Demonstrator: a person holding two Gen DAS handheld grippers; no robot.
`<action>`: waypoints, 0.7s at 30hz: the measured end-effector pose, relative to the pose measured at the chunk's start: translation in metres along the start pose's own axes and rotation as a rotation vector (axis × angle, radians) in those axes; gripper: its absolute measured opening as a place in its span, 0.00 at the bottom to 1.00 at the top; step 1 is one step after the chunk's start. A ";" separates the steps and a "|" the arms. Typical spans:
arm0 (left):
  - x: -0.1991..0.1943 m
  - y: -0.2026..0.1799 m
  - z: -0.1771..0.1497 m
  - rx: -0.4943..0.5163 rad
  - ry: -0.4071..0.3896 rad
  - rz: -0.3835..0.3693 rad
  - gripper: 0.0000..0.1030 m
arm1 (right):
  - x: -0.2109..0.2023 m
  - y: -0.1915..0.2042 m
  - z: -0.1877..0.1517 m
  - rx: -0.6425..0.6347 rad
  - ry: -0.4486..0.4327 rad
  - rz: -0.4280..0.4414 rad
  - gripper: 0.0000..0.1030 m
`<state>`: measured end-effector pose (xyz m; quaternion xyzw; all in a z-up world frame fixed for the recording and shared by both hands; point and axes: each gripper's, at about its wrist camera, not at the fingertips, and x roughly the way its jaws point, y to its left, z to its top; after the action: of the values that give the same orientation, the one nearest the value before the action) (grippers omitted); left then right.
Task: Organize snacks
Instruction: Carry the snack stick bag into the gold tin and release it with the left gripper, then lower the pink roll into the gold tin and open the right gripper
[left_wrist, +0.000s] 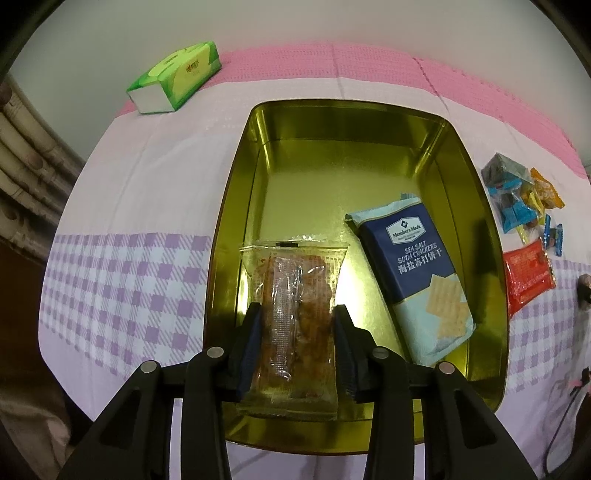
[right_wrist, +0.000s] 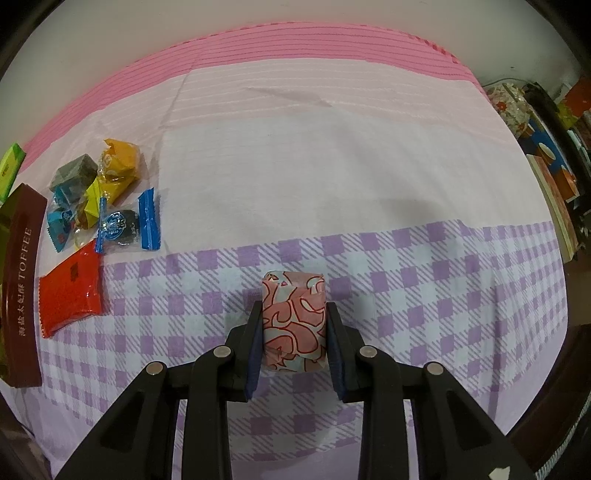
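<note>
A gold tin stands open on the checked cloth in the left wrist view. Inside it lies a blue pack of sea salt soda crackers, on the right. My left gripper is shut on a clear packet with an orange-brown snack, held over the tin's near left part. In the right wrist view my right gripper is shut on a small pink patterned wrapped snack, just above the purple checked cloth. Loose wrapped candies and a red packet lie to its left, beside the tin's brown outer wall.
A green tissue pack lies at the back left of the cloth. The candies and the red packet sit just right of the tin. Books and boxes are stacked past the bed's right edge. A cable runs near the right edge.
</note>
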<state>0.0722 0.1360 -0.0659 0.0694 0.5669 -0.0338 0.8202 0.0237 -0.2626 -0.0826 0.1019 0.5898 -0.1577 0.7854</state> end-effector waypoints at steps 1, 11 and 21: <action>-0.002 -0.001 0.000 -0.001 -0.004 -0.002 0.42 | 0.000 0.002 0.001 0.001 0.001 -0.003 0.27; -0.032 -0.007 -0.004 0.023 -0.109 -0.014 0.60 | -0.017 0.020 0.009 -0.012 -0.024 0.002 0.26; -0.064 0.030 -0.009 -0.143 -0.226 -0.029 0.63 | -0.060 0.115 0.020 -0.191 -0.070 0.158 0.26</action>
<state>0.0453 0.1658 -0.0073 -0.0016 0.4728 -0.0127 0.8811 0.0688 -0.1550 -0.0220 0.0673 0.5644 -0.0419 0.8217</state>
